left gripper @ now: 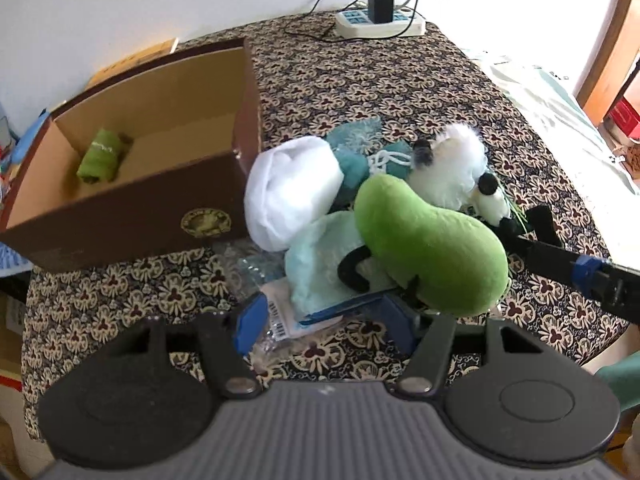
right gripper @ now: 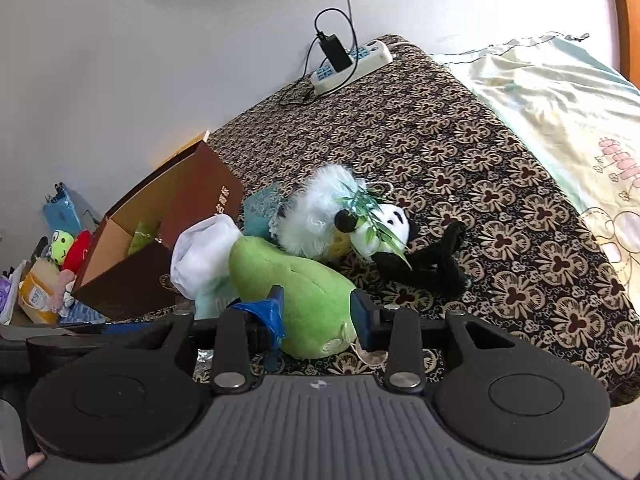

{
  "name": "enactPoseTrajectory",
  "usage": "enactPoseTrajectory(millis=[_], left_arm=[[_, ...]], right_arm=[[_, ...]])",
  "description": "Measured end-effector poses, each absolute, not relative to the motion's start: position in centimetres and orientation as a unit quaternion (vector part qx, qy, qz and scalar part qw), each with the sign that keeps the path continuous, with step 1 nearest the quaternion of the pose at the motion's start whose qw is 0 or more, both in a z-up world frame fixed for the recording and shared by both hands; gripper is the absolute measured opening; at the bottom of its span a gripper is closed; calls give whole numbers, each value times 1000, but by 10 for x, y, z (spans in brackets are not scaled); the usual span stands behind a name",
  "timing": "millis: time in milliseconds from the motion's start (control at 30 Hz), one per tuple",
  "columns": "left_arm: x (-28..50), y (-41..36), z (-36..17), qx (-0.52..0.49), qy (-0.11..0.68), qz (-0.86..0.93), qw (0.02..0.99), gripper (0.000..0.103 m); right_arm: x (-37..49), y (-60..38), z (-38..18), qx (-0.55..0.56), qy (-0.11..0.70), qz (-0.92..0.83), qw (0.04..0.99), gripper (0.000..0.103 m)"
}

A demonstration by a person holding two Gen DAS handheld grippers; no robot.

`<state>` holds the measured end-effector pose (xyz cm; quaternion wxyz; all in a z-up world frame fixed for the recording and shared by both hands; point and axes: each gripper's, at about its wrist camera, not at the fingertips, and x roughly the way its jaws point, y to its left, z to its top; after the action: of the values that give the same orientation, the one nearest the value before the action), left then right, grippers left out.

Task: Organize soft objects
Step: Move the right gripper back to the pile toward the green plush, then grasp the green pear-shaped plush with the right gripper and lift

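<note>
The right hand-held gripper (right gripper: pixel 318 314) is closed on a green plush toy (right gripper: pixel 296 292), its two blue-padded fingers pressed against the toy's sides near its lower end. The left hand-held gripper (left gripper: pixel 326 326) stands open, with its fingers either side of a pale mint cloth (left gripper: pixel 320 264) and a clear plastic packet (left gripper: pixel 280 320) that lie on the table (left gripper: pixel 360 88); its pads do not press on either. In the left wrist view, the right hand-held gripper's dark arm comes in from the right edge toward the green plush toy.

The green plush toy lies at the front of a small heap of soft things in the middle of the table, which is covered by a dark cloth with a cream flower pattern. Touching it on the left is a white cloth bundle (left gripper: pixel 292 192). Behind it lie a teal pouch (left gripper: pixel 356 152) and a fluffy panda toy (right gripper: pixel 360 220) with green leaves at its mouth.

Just left of the heap stands an open brown cardboard box (left gripper: pixel 132 208), holding a rolled green cloth (left gripper: pixel 102 156). At the far edge of the table sits a white power strip (left gripper: pixel 380 24) with a black charger (left gripper: pixel 382 4) plugged in. A pale bed sheet (right gripper: pixel 560 112) lies to the right of the table.
</note>
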<state>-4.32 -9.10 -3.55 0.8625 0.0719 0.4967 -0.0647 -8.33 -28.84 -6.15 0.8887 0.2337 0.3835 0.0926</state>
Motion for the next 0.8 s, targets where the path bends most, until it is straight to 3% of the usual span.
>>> enactPoseTrajectory(millis=[800], left_arm=[[-22, -112, -53, 114, 523, -79, 841, 66]], right_arm=[[-48, -294, -72, 238, 399, 136, 875, 20]])
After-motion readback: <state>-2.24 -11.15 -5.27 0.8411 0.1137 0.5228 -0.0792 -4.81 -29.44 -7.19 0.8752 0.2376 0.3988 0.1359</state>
